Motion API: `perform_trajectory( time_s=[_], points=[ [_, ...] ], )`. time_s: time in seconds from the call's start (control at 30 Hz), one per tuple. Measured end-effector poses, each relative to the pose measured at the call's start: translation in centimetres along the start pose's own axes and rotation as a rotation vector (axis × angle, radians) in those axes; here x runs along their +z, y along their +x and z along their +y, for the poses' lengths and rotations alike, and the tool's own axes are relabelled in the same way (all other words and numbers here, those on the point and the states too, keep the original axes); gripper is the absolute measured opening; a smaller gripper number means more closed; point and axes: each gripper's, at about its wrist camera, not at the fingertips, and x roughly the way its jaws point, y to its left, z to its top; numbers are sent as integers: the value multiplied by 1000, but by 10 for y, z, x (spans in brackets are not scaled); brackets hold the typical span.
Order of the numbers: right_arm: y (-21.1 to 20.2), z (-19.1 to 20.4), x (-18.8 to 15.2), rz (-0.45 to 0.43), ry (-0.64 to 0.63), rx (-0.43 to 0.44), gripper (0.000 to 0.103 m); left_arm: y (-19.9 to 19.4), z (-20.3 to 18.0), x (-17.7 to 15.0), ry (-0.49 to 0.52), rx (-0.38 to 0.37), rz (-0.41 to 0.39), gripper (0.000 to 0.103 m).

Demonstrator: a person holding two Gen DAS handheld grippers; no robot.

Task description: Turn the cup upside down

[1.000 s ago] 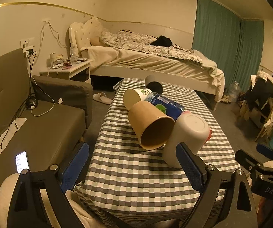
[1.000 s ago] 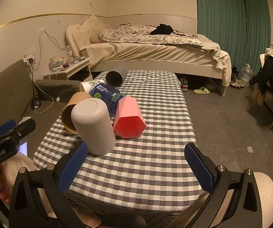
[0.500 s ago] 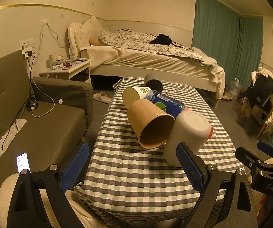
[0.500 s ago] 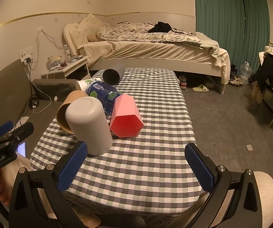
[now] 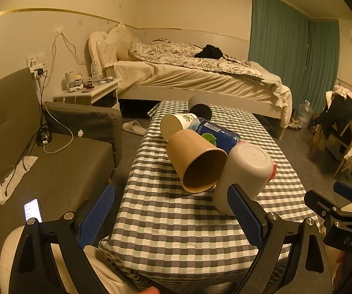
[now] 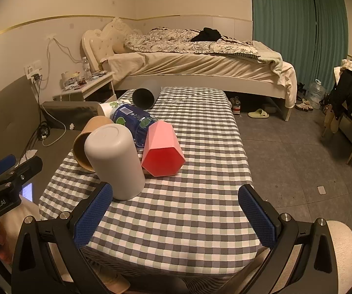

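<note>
Bench (image 6: 200,220), covered in a grey-and-white check cloth, carries a cluster of cups toward its left side.

Grey cup (image 6: 117,159): largest, appears already mouth-down, flat base up, leaning slightly against its neighbours. Looks like smooth stiff plastic, light; likely slippery on the wall.

Brown paper cup (image 5: 196,163): on its side, open mouth facing the left wrist camera, touching the grey cup. Judged very light, thin-walled, easily crushed; take it mid-wall across the body with gentle pressure, not at the rim.

Pink hexagonal cup (image 6: 162,148): on its side, just right of the grey cup. Flat facets should give the pads good purchase; probably rigid plastic.

Blue printed bottle or cup (image 6: 132,120), a white printed cup (image 5: 176,123) and a dark grey cup (image 6: 144,96) lie on their sides behind.

Left claw (image 5: 173,216): jaws spread wide, holding nothing, short of the cluster.

Right claw (image 6: 174,216): likewise wide apart, empty, over bare cloth.
</note>
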Motion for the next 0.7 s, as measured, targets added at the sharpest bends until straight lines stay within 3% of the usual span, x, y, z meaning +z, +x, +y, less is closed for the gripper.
perform_trajectory(
  time_s=[0.7],
  points=[
    [2,2,-1,7,-8,-11,103,1,1,-1,-8,9,10,96]
  ],
)
